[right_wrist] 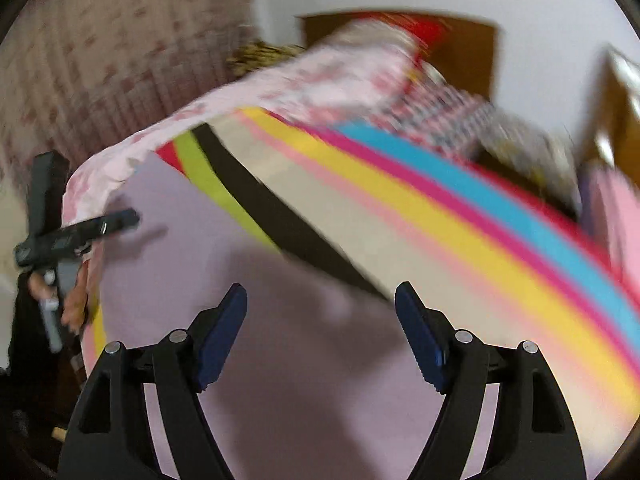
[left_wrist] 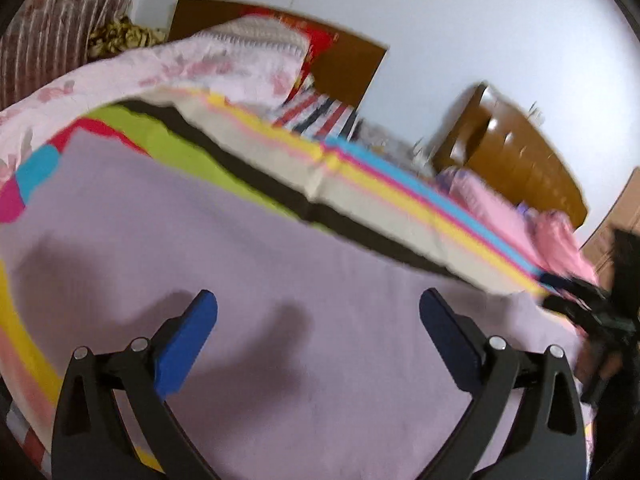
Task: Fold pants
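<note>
Both your views are blurry; left gripper [left_wrist: 318, 312] and right gripper [right_wrist: 320, 304] gape empty over the bedsheet [left_wrist: 280, 280]; no pants identifiable.

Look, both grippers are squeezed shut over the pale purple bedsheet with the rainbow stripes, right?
Not quite. Both are open: the left gripper and right gripper each show blue fingers spread apart with nothing between them, in the two wrist views. They are over the pale purple striped bedsheet.

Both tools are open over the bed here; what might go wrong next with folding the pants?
1. Neither open tool, left tool or right tool, holds cloth, and no pants are clearly visible; both views are blurred.
2. The tools could grab the striped bedsheet instead.
3. The floral quilt piled nearby could get snagged.
</note>
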`<move>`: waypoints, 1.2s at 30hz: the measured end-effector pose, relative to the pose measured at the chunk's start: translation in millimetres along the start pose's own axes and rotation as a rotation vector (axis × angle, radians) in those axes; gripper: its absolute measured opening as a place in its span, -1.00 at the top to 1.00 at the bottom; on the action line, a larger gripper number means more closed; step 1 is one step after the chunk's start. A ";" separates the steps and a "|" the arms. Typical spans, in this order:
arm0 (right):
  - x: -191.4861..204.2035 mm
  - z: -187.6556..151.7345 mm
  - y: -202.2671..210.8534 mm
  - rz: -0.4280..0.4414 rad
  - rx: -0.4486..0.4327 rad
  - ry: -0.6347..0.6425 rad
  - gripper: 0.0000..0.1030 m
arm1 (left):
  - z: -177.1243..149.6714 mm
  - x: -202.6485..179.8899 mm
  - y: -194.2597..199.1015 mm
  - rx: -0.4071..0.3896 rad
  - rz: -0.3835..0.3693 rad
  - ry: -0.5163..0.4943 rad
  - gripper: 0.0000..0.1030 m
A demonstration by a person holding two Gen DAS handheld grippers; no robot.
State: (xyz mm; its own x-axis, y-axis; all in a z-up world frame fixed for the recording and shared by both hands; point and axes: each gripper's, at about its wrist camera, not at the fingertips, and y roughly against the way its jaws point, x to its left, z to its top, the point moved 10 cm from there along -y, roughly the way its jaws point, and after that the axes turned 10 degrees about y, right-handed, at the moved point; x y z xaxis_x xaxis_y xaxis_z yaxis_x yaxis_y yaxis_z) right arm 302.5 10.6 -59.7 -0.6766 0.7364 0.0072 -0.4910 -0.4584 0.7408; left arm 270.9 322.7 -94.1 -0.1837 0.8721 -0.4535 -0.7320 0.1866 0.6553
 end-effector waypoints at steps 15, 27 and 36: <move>-70.8 -56.2 21.3 0.050 -0.006 -0.116 -0.47 | -42.9 -138.8 -8.2 0.061 -0.007 -0.207 -0.96; -78.4 -27.1 -40.1 0.105 0.039 -0.097 -0.40 | -83.0 -128.9 -68.5 0.177 0.083 -0.162 -0.96; -77.0 -40.6 -53.6 0.034 0.080 -0.030 -0.56 | -86.4 -134.5 -71.1 0.154 0.094 -0.197 -0.97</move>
State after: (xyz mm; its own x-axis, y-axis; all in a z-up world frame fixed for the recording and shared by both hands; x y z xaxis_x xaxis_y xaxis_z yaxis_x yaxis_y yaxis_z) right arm 358.6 -41.7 -127.3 -0.6749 0.7361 0.0519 -0.4222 -0.4429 0.7909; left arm 290.9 153.0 -131.9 -0.1034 0.9573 -0.2700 -0.6069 0.1543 0.7796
